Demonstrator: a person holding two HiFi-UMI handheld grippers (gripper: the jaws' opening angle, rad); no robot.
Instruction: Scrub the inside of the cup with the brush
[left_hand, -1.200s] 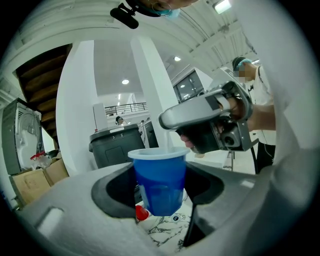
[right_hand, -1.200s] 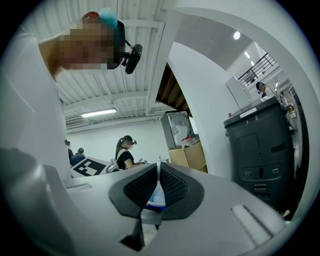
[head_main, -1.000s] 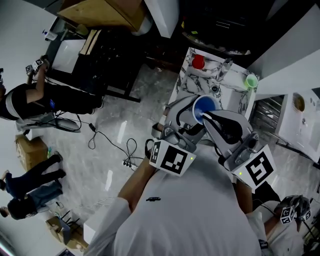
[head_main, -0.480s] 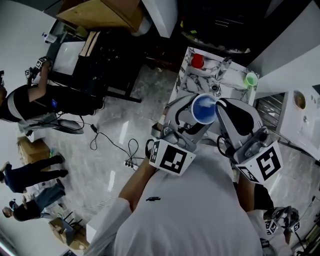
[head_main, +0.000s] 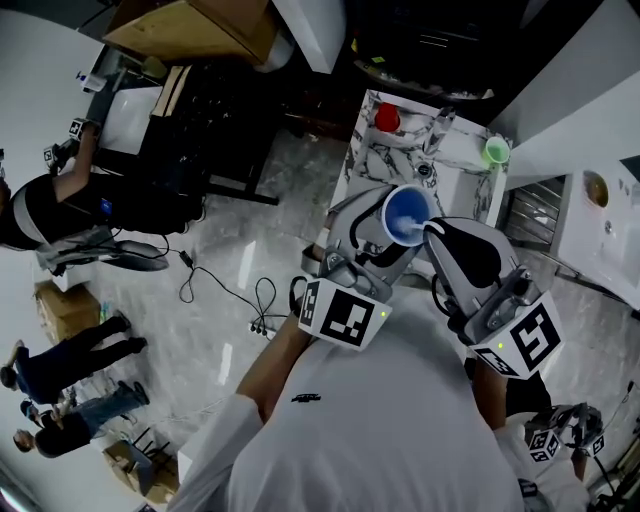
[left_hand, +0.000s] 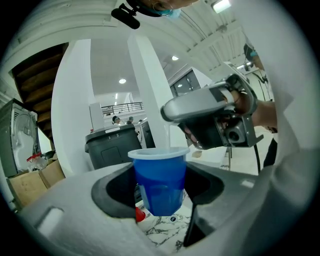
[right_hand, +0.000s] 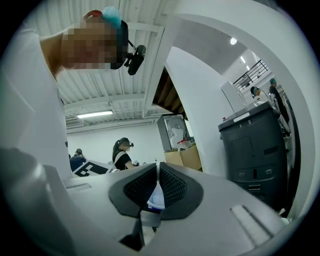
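Note:
My left gripper (head_main: 388, 228) is shut on a blue cup with a white rim (head_main: 406, 214), held upright above the floor near a marble table. In the left gripper view the cup (left_hand: 159, 180) sits between the dark pads of the left gripper (left_hand: 160, 189). My right gripper (head_main: 430, 229) has its tip at the cup's right rim; it also shows in the left gripper view, above and right of the cup (left_hand: 212, 120). In the right gripper view the right gripper (right_hand: 157, 186) is shut on a thin white and pale-blue piece, the brush (right_hand: 156, 197). The bristles are hidden.
The marble-patterned table (head_main: 372, 162) beyond the cup carries a red cup (head_main: 387, 118), a green cup (head_main: 496, 151) and a small dark round thing (head_main: 424, 171). Cables (head_main: 255, 298) lie on the glossy floor. People (head_main: 45, 200) stand at the left. A grey bin (left_hand: 111, 145) stands behind.
The right gripper's tip was over the cup, swung out to the right, and is now back at the cup's right rim. The cup has shifted slightly.

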